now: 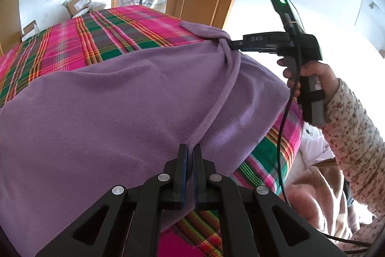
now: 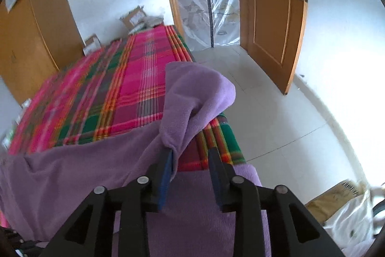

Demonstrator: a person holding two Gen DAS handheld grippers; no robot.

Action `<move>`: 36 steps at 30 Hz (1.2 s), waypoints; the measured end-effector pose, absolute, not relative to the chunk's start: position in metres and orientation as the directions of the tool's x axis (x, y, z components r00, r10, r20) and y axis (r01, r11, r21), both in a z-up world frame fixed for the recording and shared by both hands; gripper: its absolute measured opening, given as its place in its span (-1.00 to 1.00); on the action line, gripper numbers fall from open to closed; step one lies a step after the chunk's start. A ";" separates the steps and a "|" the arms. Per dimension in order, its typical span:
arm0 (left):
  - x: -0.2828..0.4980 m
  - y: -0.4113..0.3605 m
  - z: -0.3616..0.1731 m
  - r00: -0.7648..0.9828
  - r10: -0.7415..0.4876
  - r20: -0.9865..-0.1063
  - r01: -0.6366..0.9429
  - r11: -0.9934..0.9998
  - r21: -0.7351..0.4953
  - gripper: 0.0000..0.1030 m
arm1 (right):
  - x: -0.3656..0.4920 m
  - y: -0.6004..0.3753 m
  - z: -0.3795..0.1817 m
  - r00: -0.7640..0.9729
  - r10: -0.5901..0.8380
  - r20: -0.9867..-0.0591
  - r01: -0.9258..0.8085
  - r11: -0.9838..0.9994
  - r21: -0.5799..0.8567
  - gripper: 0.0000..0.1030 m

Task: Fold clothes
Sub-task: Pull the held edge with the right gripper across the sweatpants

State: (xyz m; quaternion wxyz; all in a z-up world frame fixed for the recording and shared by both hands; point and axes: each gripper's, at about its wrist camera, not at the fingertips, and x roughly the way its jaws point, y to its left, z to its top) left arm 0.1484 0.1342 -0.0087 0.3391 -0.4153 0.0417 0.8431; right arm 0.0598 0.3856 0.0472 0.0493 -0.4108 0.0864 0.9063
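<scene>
While the soft purple fleece garment [image 1: 101, 98] lies spread over the pink, green and orange plaid bedspread [image 1: 79, 40], the left tool [image 1: 189, 155] is clenched on the garment's near edge, its black fingers with blue ribbed pads pressed together on a rolled hem that runs away from it as a raised ridge. At the far end of that ridge, up and to the right of the left tool, the right tool [image 1: 232, 44] meets a bunched corner of the fleece, with a hand [image 1: 310, 78] in a floral-print sleeve [image 1: 356, 131] gripping its black handle. In the right wrist view the right tool [image 2: 192, 155] stands with its jaws apart, released: the puffy purple corner [image 2: 197, 93] drapes against the left finger only, and the plaid cloth [image 2: 134, 78] shows in the gap between the fingers. Beyond both tools the flat woven bedspread stretches toward a wooden door [image 2: 272, 16] and some cardboard boxes [image 2: 134, 17].
</scene>
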 end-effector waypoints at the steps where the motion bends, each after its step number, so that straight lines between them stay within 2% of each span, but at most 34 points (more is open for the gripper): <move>1: 0.148 0.134 -0.009 -0.424 0.537 -0.729 -0.606 -0.767 -0.212 -0.92 | 0.061 0.385 0.048 -0.667 0.009 -0.745 -0.158 -0.979 0.130 -0.38; 5: 0.148 0.133 -0.010 -0.420 0.538 -0.731 -0.601 -0.768 -0.219 -0.92 | 0.065 0.386 0.053 -0.697 -0.048 -0.716 -0.141 -0.969 0.202 -0.38; 10: 0.148 0.134 -0.011 -0.420 0.538 -0.731 -0.599 -0.769 -0.222 -0.92 | 0.062 0.386 0.052 -0.687 -0.079 -0.722 -0.135 -0.963 0.234 -0.40; 13: 0.149 0.134 -0.010 -0.420 0.538 -0.731 -0.597 -0.771 -0.223 -0.92 | 0.058 0.386 0.048 -0.682 -0.087 -0.727 -0.141 -0.959 0.247 -0.82; 16: 0.149 0.134 -0.011 -0.419 0.538 -0.731 -0.595 -0.771 -0.226 -0.92 | 0.058 0.387 0.044 -0.675 -0.089 -0.732 -0.149 -0.956 0.254 -0.89; 25: 0.150 0.131 -0.008 -0.430 0.548 -0.717 -0.586 -0.774 -0.240 -0.92 | 0.076 0.393 0.058 -0.722 -0.040 -0.691 -0.165 -0.960 0.228 -0.92; 36: 0.161 0.126 0.009 -0.466 0.576 -0.671 -0.603 -0.762 -0.235 -0.92 | 0.122 0.405 0.087 -0.790 -0.008 -0.613 -0.197 -0.944 0.265 -0.92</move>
